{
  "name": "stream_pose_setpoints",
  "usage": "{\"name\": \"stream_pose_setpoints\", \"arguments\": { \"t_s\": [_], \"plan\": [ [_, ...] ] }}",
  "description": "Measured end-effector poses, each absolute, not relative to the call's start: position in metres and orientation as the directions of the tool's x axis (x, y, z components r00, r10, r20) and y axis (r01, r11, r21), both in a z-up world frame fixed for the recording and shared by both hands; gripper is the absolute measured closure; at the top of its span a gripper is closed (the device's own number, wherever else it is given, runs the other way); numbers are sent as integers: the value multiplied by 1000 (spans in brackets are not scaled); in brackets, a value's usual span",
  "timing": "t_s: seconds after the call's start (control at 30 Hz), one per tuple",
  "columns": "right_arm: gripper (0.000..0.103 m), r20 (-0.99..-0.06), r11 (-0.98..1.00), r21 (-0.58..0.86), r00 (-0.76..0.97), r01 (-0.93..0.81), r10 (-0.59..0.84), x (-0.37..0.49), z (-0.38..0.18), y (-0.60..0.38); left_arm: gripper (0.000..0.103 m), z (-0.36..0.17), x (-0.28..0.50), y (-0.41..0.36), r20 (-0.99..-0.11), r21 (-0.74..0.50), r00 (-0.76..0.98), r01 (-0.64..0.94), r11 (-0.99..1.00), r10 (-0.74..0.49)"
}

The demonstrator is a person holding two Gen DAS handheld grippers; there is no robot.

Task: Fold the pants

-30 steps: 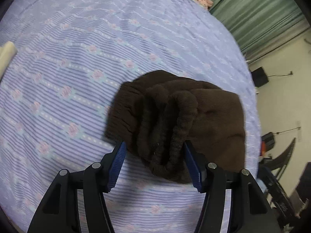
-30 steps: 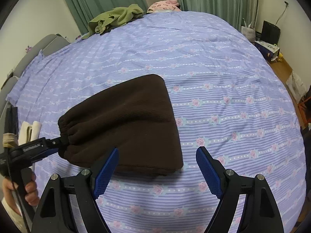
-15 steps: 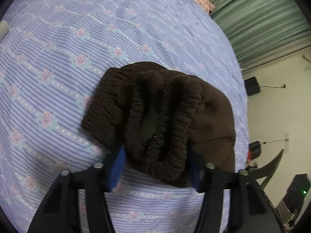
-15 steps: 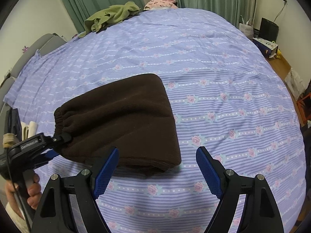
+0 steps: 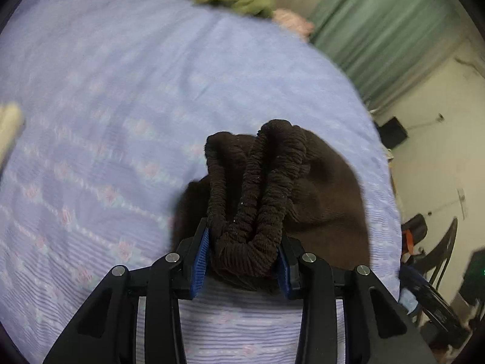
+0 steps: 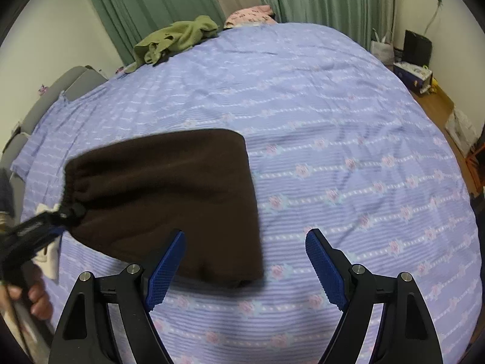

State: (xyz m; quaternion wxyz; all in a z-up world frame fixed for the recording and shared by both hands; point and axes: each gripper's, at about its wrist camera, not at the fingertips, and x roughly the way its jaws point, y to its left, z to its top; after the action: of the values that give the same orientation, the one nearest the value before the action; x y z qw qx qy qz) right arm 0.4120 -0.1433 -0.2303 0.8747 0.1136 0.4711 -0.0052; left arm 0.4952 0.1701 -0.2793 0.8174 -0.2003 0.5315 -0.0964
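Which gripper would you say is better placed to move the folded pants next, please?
Left. The left gripper is already shut on the brown pants at the waistband, while the right gripper hangs open, holding nothing.

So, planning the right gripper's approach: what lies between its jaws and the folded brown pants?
Only bare lilac floral bedsheet, as the right wrist view shows; the folded brown fleece pants begin just beyond.

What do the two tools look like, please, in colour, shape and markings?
Both look alike. The left tool and the right tool each have two angular black fingers with cut-out openings, round silver screw heads, and blue ribbed pads on the inner faces. Seen from the right wrist view, the left tool's black body bears small white lettering, too blurred to read.
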Motion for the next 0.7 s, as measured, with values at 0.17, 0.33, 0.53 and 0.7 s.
{"name": "stream_pose_setpoints", "arguments": {
  "t_s": [0.17,0.33,0.53,0.7],
  "plan": [
    [20,-823,993,112,562,31,75,417,-231,-117,44,-303,497,174,-854,-436,363,-106,894,-374],
    [20,-815,993,117,574,22,83,414,-228,-115,30,-270,485,170,-865,-341,406,-45,939,-294],
    [20,-796,983,169,598,73,92,416,-224,-133,7,-232,477,168,-805,-315,519,36,948,-287],
    [20,-793,973,204,601,105,101,432,-234,-143,7,-256,503,155,-842,-310,461,12,951,-280]
  ]
}}
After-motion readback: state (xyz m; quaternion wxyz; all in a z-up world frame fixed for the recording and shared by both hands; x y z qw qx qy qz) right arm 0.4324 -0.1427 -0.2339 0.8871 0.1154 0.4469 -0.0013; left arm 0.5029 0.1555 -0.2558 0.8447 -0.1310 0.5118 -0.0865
